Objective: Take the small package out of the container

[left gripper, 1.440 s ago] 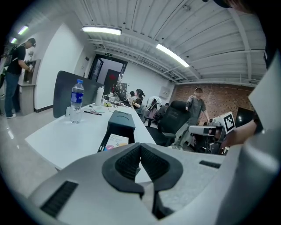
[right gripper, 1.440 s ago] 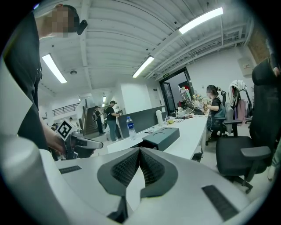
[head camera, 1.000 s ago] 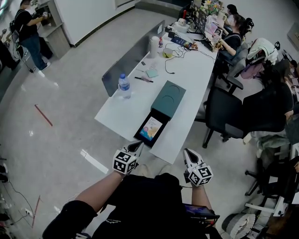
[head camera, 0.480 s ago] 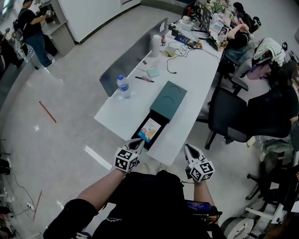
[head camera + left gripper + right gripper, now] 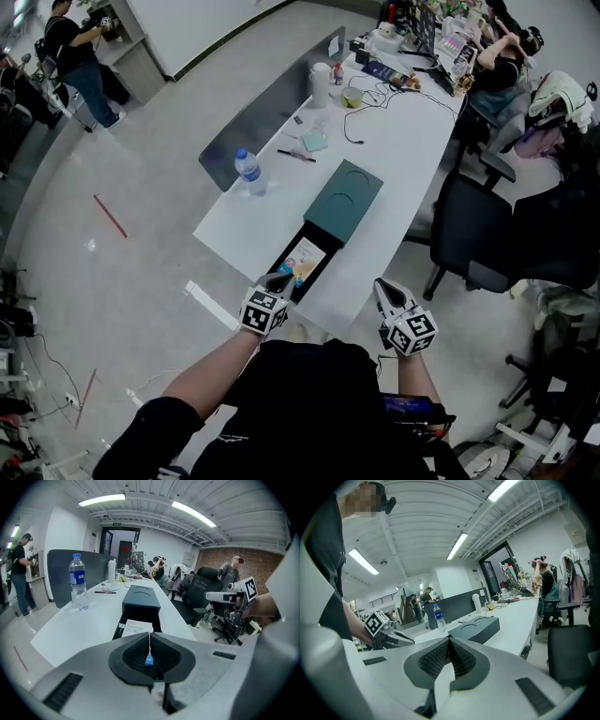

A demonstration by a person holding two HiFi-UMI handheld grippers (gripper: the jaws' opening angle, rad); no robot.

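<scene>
Black container (image 5: 343,191) holds small package (image 5: 302,261) just beyond left tool (image 5: 278,280).

Head view, centre frame: long white table (image 5: 394,150) runs toward the upper right. The dark green rectangular container (image 5: 347,192) sits on its near half, with the small flat printed package (image 5: 302,261) lying in its pulled-out black tray (image 5: 316,234). Clear plastic water bottle (image 5: 249,172) stands left of the container, grey partition panel (image 5: 267,108) along the table's left edge, black office chair (image 5: 473,230) right of the table. Left gripper (image 5: 277,279) is just before the tray's near end, right gripper (image 5: 382,284) off the near edge.
</scene>
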